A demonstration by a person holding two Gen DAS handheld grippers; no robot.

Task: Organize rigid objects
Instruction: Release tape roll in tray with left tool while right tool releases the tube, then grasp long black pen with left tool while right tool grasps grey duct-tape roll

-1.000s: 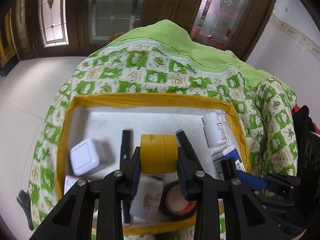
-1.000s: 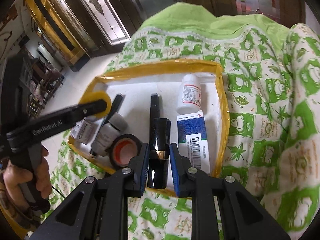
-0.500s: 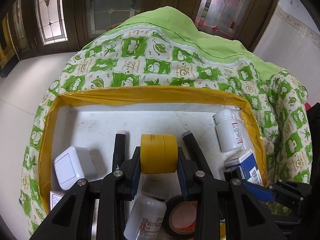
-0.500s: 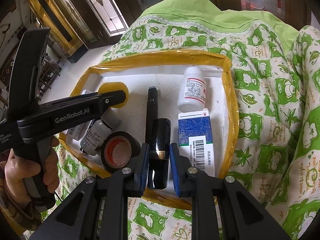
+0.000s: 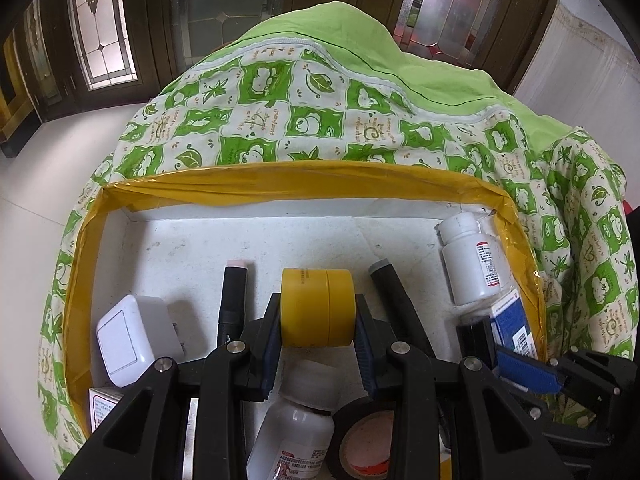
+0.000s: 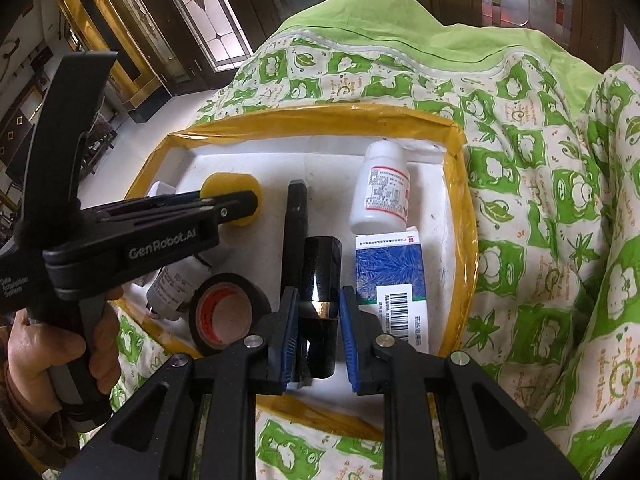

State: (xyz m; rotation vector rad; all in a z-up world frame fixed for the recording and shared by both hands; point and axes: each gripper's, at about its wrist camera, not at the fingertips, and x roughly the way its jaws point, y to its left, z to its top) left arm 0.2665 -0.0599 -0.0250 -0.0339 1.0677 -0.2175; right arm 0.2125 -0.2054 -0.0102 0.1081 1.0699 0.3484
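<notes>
Left wrist view: the left gripper (image 5: 318,330) is clamped on the yellow jar (image 5: 317,307), axis crosswise, over the tray's (image 5: 280,184) bare middle. Right wrist view: the right gripper (image 6: 319,324) pinches the black tube (image 6: 320,280), lengthwise, at the tray's near edge.

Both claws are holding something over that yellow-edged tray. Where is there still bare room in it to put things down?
The far half of the tray floor is bare, between the back wall, the white adapter and the white bottle. The near half is crowded: two black markers, the tape roll, another bottle and the blue box.
</notes>
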